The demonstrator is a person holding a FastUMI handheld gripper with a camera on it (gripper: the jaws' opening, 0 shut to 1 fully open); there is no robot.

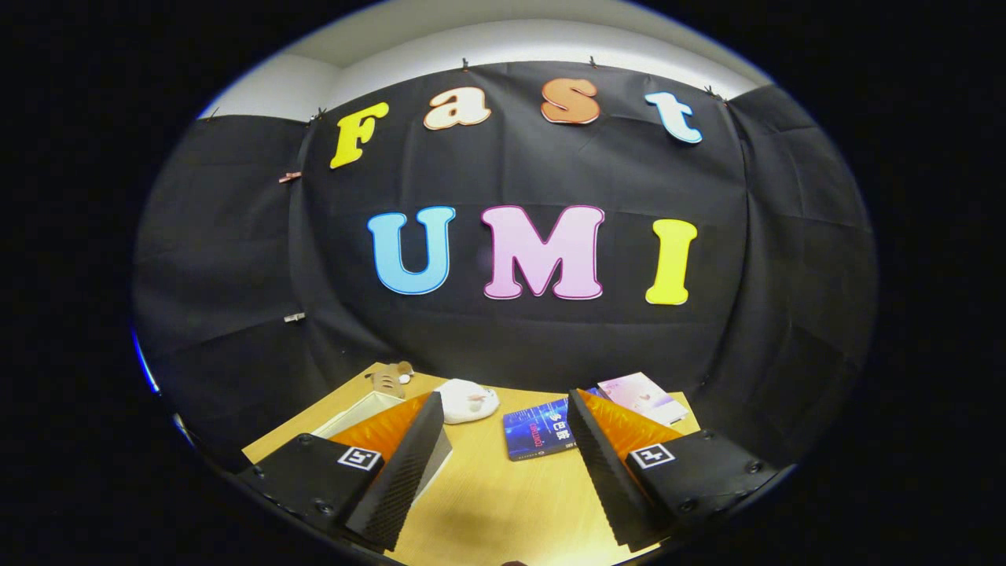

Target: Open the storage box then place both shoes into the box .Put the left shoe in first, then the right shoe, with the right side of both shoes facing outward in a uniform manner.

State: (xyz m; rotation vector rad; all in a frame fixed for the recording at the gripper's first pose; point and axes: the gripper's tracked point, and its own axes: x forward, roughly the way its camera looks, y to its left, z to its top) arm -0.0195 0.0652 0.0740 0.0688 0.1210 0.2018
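Note:
My gripper (503,464) stands open above a wooden table (487,503), with nothing between its fingers. A white storage box (357,415) lies behind my left finger (401,472), which partly hides it. A white shoe (466,400) rests on the table just beyond the left finger, near the back edge. I cannot make out a second shoe.
A dark blue book (538,428) lies ahead between the fingers, and a pale pink booklet (640,397) sits beyond the right finger. A small wooden piece (389,380) stands at the table's back left corner. Black cloth walls close in behind the table.

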